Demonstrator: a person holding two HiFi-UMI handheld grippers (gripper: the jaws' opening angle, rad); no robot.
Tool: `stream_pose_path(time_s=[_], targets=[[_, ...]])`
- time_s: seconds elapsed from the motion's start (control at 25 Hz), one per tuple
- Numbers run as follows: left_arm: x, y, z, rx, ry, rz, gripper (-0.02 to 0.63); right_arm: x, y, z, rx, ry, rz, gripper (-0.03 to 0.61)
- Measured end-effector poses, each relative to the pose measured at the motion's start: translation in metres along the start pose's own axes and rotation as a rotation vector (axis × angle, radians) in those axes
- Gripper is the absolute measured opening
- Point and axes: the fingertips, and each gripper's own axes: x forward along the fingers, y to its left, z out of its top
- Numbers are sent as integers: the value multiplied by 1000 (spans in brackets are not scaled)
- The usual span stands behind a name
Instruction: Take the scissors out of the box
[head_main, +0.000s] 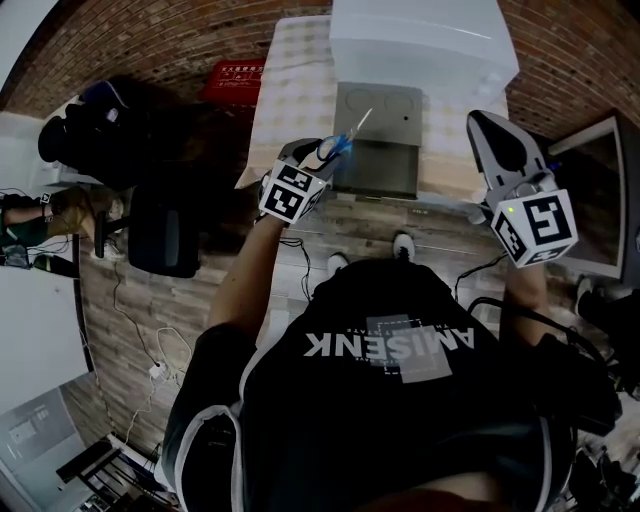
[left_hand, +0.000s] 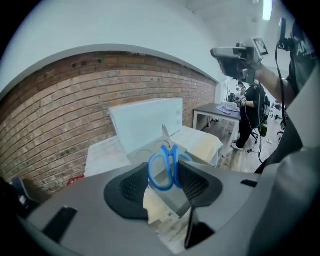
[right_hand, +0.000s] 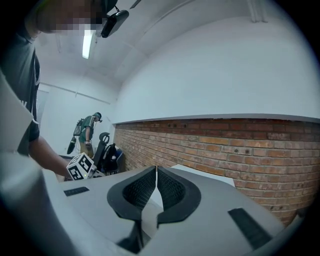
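Head view: the left gripper hangs above the open grey box with the blue-handled scissors in its grasp. The blades point up and away over the box's raised lid. The scissors look clear of the box, so the lift-out seems nearly done. The right gripper stands off to the box's right, touching nothing (likely kept aside to leave room). The box sits on a cloth-covered desk just in front of a white container. A red crate and a black chair stand on the floor to the left, well apart.

Left gripper view: the fingers clasp the scissors by the handle loops, hence their wide stance. The box and desk lie below, with nothing in the way. A second person stands far off beside another table.

Right gripper view: the fingers are pressed together on nothing, facing a brick wall.
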Motion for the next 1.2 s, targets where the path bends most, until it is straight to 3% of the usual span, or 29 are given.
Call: stream_pose_path(time_s=[0.56,1.0,1.2], targets=[[-75,44,57,-88,-212,137,199,25,14,15,-17,-21,40,43],[-122,63,96,-54,-322,254,198,36,23,23,-24,-37,58,43],[-144,67,110,-84,-389,302,198,39,25,22,-14,-37,55,43]])
